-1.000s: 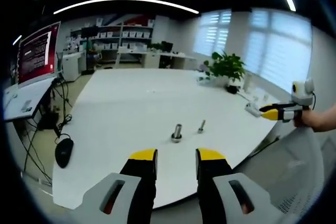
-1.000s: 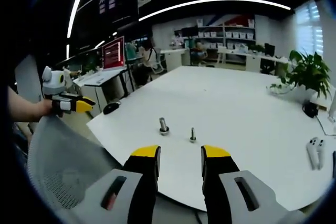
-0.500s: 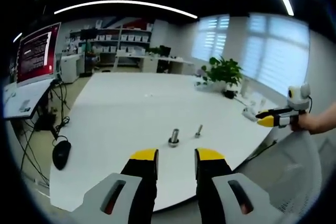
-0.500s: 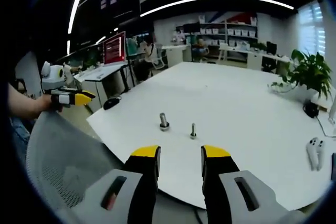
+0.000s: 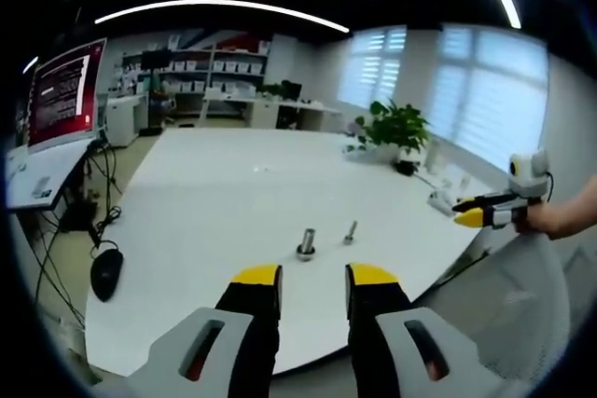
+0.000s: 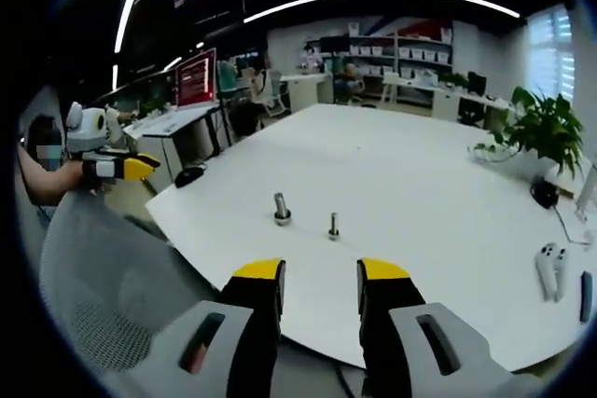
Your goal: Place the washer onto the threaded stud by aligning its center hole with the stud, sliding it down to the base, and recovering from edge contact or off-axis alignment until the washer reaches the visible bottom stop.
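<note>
On the white table stand two small metal parts. One is a short thick post with a wider ring at its base. The other is a thin threaded stud a little to its right. I cannot make out a separate washer at this distance. My left gripper hangs open and empty off the table's near edge, well short of both parts. My right gripper is also open and empty, off the edge at another side. Each gripper shows in the other's view, held by a hand: right gripper, left gripper.
A grey mesh chair back stands between the grippers. A black mouse lies near the table's edge. A potted plant, a white controller and a red-lit monitor are further off.
Both views have drifted slightly, so the hands have moved a little. The two metal parts have not moved on the table. Both grippers' jaws stay equally wide apart.
</note>
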Tool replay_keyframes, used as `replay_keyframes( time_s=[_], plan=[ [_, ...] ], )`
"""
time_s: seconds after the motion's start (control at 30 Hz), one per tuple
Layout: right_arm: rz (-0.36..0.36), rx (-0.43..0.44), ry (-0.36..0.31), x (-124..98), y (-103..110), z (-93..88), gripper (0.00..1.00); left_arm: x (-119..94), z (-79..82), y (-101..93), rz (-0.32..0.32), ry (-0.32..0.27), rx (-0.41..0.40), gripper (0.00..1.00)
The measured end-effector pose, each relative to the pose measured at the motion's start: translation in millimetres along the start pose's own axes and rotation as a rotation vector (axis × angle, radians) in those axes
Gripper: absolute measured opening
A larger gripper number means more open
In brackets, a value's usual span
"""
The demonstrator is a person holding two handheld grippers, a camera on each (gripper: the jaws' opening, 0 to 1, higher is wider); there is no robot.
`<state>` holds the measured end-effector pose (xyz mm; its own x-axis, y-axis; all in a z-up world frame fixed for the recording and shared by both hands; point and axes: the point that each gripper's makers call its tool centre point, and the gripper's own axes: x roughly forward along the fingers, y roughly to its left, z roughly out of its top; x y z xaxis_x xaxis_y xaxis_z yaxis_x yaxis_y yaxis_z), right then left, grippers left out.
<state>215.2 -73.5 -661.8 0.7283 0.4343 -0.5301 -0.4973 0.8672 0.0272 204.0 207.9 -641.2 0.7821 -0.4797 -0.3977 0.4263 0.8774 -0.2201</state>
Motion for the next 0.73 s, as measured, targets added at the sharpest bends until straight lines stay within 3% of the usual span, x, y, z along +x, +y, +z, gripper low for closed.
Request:
replay_keyframes(
  time_s=[0.3, 0.73],
  plan=[
    [-0.054, -0.008, 0.034, -1, -10, -7.1, 0.34, 1, -1.5, -8.6, -0.044, 0.004, -0.003, 0.25],
    [-0.039, -0.021, 0.100, 4, -5, -16.2, 0.34, 2, -4.1, -6.5, -0.055, 0.014, -0.020, 0.25]
  ],
)
